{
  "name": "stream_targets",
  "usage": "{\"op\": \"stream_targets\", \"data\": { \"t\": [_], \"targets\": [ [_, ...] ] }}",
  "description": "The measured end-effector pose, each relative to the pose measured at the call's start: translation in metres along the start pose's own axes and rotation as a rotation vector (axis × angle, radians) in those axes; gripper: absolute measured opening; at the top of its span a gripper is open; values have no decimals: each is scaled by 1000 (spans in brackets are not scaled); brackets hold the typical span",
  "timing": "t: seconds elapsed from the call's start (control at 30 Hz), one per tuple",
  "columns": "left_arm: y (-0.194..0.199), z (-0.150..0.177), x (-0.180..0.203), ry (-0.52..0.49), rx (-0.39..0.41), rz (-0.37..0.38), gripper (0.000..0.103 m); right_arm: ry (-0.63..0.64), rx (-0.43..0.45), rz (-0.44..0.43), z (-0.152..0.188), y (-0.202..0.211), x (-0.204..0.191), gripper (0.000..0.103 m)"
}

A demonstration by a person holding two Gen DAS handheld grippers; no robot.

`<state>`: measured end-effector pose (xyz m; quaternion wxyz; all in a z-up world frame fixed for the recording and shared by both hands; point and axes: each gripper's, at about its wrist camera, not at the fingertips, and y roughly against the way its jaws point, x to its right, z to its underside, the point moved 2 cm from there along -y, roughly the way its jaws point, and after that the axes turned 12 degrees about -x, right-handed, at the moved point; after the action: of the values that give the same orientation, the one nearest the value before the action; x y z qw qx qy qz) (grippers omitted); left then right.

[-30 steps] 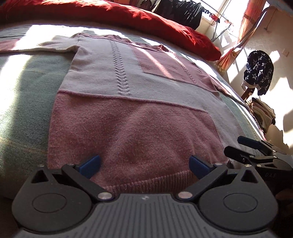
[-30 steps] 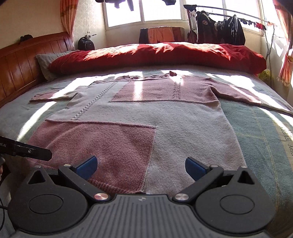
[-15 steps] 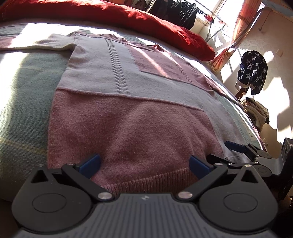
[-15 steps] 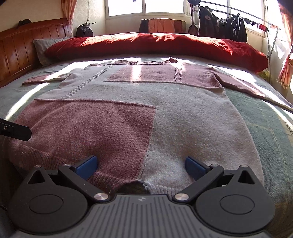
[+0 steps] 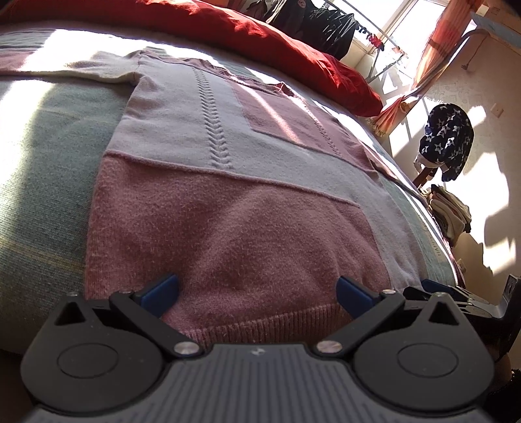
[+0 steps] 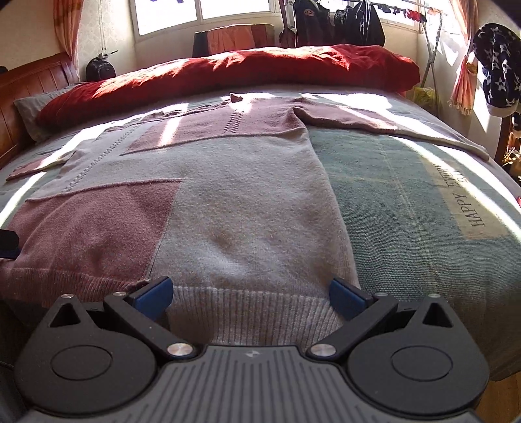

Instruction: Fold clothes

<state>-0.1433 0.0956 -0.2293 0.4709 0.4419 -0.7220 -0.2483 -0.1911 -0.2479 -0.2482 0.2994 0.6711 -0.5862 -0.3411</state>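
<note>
A knitted sweater (image 5: 228, 182) in pink and grey blocks lies flat on the bed, hem toward me, sleeves spread out. My left gripper (image 5: 257, 291) is open at the pink left part of the ribbed hem, its blue pads on either side of the cloth. In the right wrist view the sweater (image 6: 247, 208) fills the middle, and my right gripper (image 6: 250, 293) is open at the grey right part of the hem. The right gripper's tips show at the lower right edge of the left wrist view; a bit of the left gripper shows at the left edge of the right wrist view.
The bed has a green-grey blanket (image 6: 407, 195) printed with words and a red duvet (image 6: 228, 75) bunched at the far side. A wooden headboard (image 6: 29, 84) stands at left. A clothes rack (image 6: 338, 19) and a star-patterned garment (image 6: 498, 65) stand by the window.
Both grippers have come closer and lower to the hem. The right gripper has shifted rightward, from the pink-grey seam to the grey corner of the hem.
</note>
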Motion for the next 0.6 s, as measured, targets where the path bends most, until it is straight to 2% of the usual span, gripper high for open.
{"op": "stream_targets", "data": {
  "t": [0.2, 0.6],
  "targets": [
    [-1, -1, 1, -1, -3, -7, 102, 13, -17, 10, 2, 4, 0, 103],
    [-2, -2, 1, 14, -2, -17, 102, 28, 55, -44, -32, 10, -20, 103]
  ]
}}
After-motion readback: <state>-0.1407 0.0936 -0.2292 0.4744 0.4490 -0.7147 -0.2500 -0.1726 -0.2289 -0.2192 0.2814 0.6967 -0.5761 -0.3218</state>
